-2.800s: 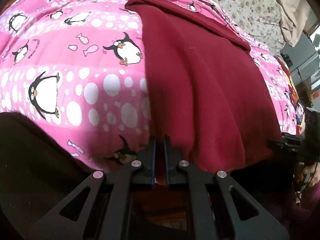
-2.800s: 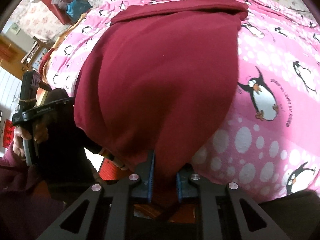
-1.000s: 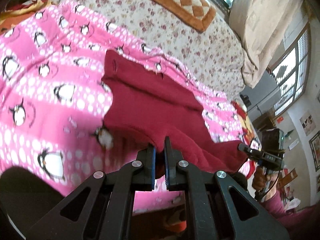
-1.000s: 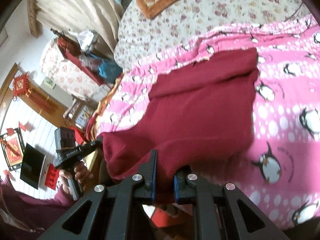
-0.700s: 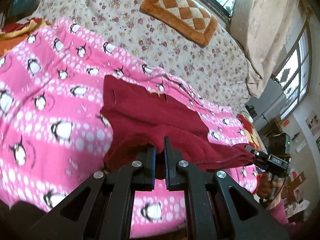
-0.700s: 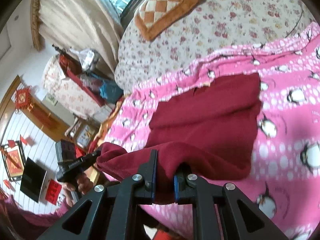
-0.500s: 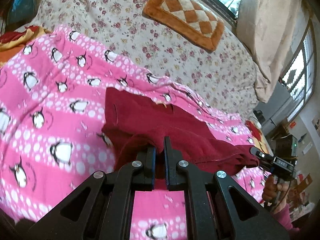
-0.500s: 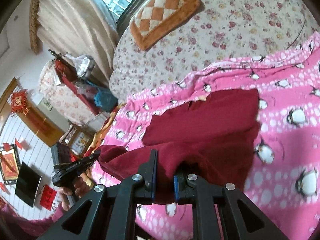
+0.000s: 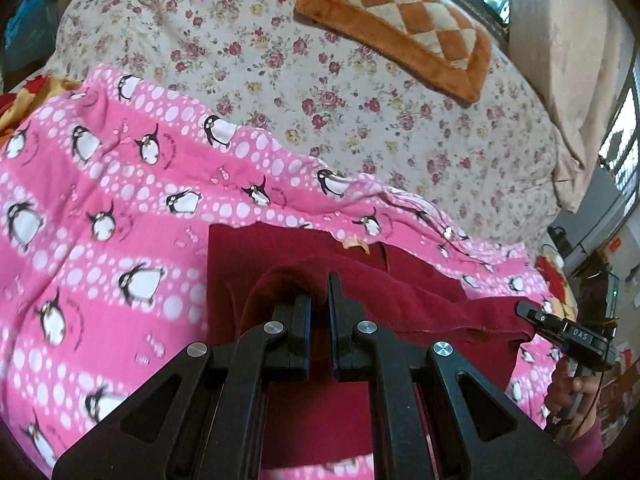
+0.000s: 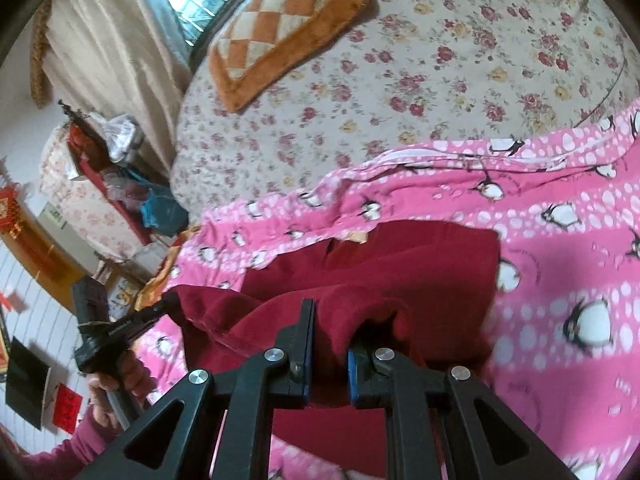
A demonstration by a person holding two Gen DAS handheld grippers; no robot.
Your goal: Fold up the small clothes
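Nearest the lens, the left gripper (image 9: pixel 319 300) has its jaws pinched almost together, a fold of the dark red garment (image 9: pixel 420 300) bunched between the pads. The cloth humps up over the fingertips and drops away beneath the black arms. Across in the right wrist view, the right gripper (image 10: pixel 330 344) shows the same story: jaws nearly together with a thick wad of the garment (image 10: pixel 400 276) clamped between the blue pads (image 10: pixel 306 360).

Each gripper turns up in the other's camera. In the left view, the right gripper (image 9: pixel 524 312) bites the garment's right-hand corner, a hand (image 9: pixel 568 392) wrapped round its handle. In the right view, the left gripper (image 10: pixel 170 303) holds the left-hand corner, a hand (image 10: pixel 120 376) gripping below it and a maroon sleeve (image 10: pixel 72 452) at the frame's bottom edge.

Between the two grips the near edge of the garment is raised off the bed, hanging in a slack line, doubled over its own far half. That far half lies flat on the pink penguin blanket (image 9: pixel 100 208), with a small tan label (image 9: pixel 356 243) at its far edge.

Beyond the blanket comes a floral sheet (image 9: pixel 240 40), and on it, further still, an orange checked cushion (image 9: pixel 404 20). Beige curtains (image 10: pixel 108 40) hang at the window behind.
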